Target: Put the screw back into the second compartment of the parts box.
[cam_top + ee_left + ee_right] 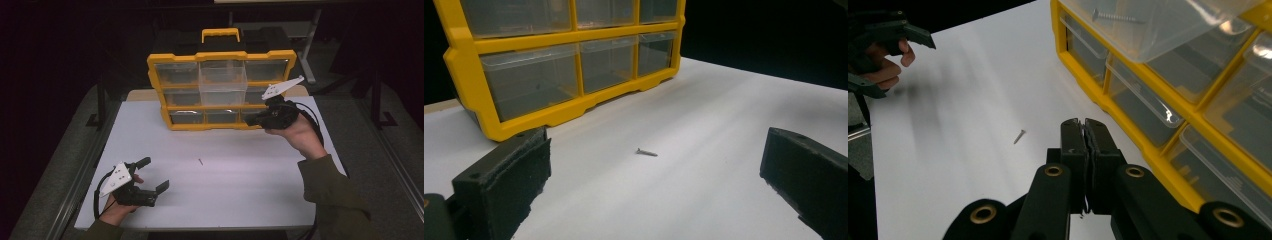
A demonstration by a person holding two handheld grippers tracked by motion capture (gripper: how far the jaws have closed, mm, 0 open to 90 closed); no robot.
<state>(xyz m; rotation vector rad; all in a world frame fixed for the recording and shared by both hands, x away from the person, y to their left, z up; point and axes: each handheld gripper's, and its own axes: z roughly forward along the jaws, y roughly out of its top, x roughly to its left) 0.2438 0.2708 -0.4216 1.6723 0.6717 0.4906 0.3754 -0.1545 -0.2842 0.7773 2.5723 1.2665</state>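
White tabletop (240, 195) is carrying our work: we are sorting screws into the yellow organizer (222, 56). Right gripper (1083, 125) is hovering closed, empty; left gripper (156, 175) is waiting open, the loose screw (646, 152) lying ahead between its jaws, calling for a careful pinch.

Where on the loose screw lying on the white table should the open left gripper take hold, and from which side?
Grip the screw across the middle of its shank, coming straight down from above. It lies flat and alone on the table, so there is probably no room under it; the left gripper already has its jaws wide open either side of it, and likely only needs lowering.
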